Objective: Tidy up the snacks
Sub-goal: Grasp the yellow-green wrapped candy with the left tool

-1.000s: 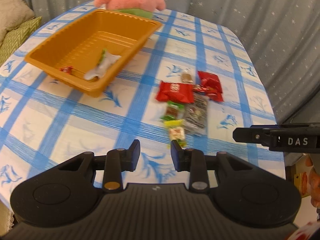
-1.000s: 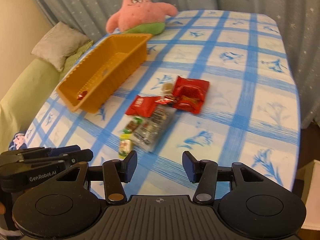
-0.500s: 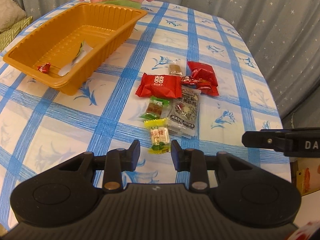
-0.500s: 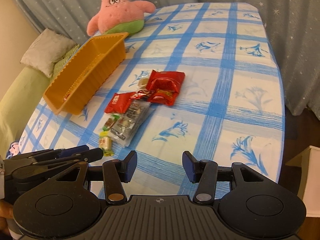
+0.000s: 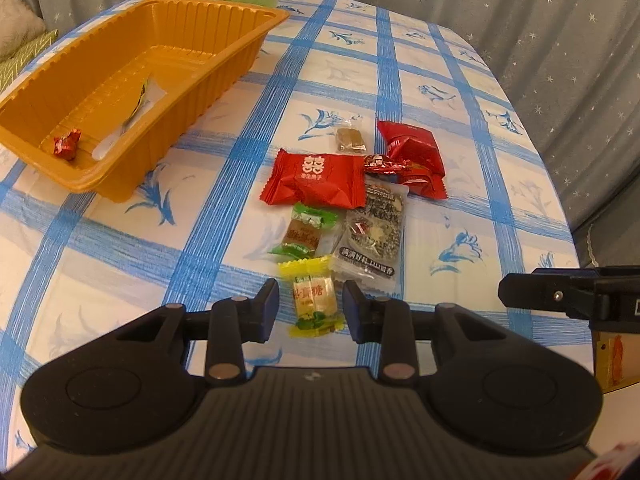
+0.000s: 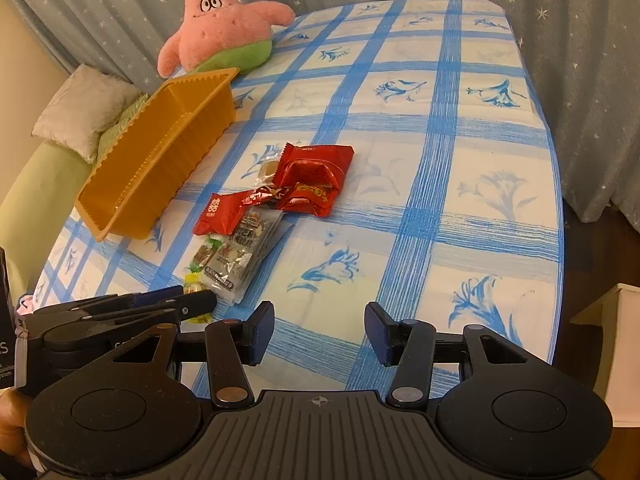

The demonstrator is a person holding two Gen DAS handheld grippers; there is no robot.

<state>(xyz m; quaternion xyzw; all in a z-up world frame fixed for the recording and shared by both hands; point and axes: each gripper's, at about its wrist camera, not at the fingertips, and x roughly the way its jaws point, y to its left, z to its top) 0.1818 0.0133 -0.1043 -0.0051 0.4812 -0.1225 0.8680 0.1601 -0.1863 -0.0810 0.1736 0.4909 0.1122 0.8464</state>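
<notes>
A pile of snacks lies mid-table: a yellow-wrapped candy [image 5: 314, 298], a green-wrapped candy [image 5: 305, 233], a clear seed packet [image 5: 373, 235], red packets [image 5: 314, 178] and a small brown candy [image 5: 351, 139]. My left gripper [image 5: 310, 310] is open with the yellow candy between its fingers, not gripped. An orange tray [image 5: 224, 66] at the left holds a red candy [image 5: 67, 143] and a white wrapper [image 5: 132, 120]. My right gripper [image 6: 319, 334] is open and empty over the table's near edge, right of the pile [image 6: 276, 204].
A pink star plush [image 6: 224, 28] sits behind the orange tray [image 6: 120, 216]. Cushions [image 6: 86, 110] lie off the table's left side. The table edge drops off at the right, with grey curtains behind. A white box [image 6: 612, 344] stands on the floor right.
My left gripper moved forward and down to the pile, so the yellow candy now lies between its open fingers. My right gripper drew back slightly from the snacks.
</notes>
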